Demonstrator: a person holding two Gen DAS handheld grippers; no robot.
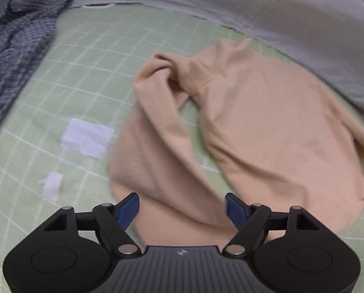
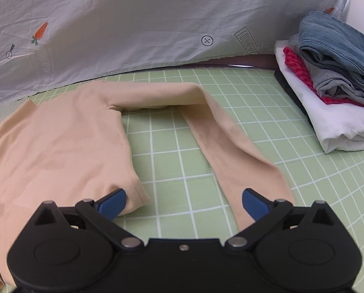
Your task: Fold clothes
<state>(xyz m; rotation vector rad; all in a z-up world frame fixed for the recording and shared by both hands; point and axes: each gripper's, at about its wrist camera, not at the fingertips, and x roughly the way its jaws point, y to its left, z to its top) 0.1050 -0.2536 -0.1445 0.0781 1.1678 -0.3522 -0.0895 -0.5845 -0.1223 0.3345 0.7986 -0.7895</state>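
A beige long-sleeved top point(image 1: 274, 122) lies spread on the green grid mat point(image 1: 91, 56). In the left wrist view its left sleeve point(image 1: 157, 131) bends down toward me, and my left gripper point(image 1: 182, 207) hangs open just above the sleeve's lower end, nothing between the blue pads. In the right wrist view the top's body point(image 2: 59, 144) lies at the left and its other sleeve point(image 2: 233, 151) runs right along the mat, then doubles back toward me. My right gripper point(image 2: 184, 201) is open over the bare mat between the hem corner and that sleeve's cuff.
A blue patterned garment point(image 1: 18, 48) lies at the mat's left. Two white scraps point(image 1: 86, 138) point(image 1: 51, 185) sit on the mat near it. A stack of folded clothes point(image 2: 333, 83) stands at the right. A grey sheet with carrot prints point(image 2: 133, 24) hangs behind.
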